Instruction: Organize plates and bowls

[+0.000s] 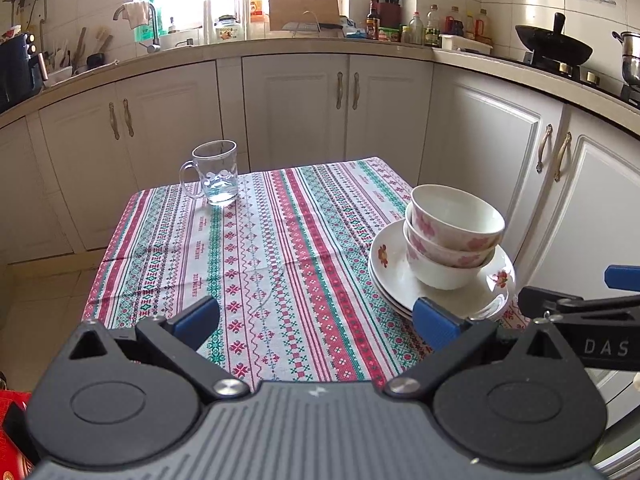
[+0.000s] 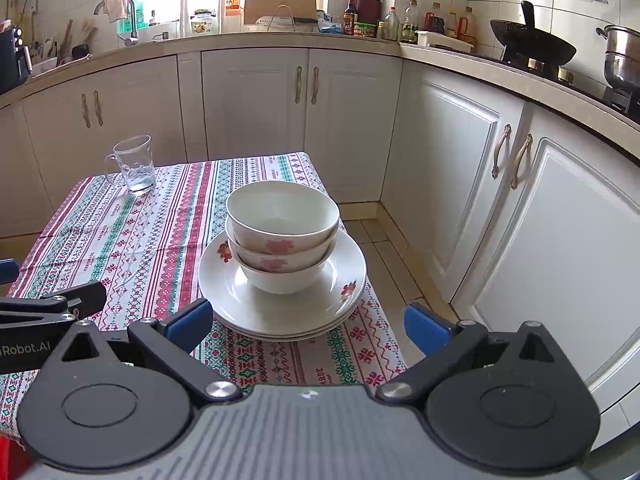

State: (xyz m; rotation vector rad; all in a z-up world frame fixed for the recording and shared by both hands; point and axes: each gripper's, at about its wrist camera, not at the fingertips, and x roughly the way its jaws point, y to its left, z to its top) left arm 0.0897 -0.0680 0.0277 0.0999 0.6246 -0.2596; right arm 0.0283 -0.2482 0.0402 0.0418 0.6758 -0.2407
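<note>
Three nested white bowls (image 2: 282, 236) with pink flower prints stand on a stack of white plates (image 2: 256, 304) at the near right corner of the striped tablecloth. In the left wrist view the same bowls (image 1: 452, 232) and plates (image 1: 394, 276) sit at the right. My right gripper (image 2: 308, 326) is open, with the plate stack just ahead between its blue fingertips and nothing held. My left gripper (image 1: 318, 318) is open over bare cloth, to the left of the plates. The right gripper's body (image 1: 580, 312) shows at the left wrist view's right edge.
A clear glass mug (image 1: 214, 174) stands at the table's far left corner. The table (image 1: 280, 240) has its edge close beside the plates on the right, with tiled floor (image 2: 380, 248) and white cabinets (image 2: 540, 200) beyond. A counter with bottles, a wok and a pot runs behind.
</note>
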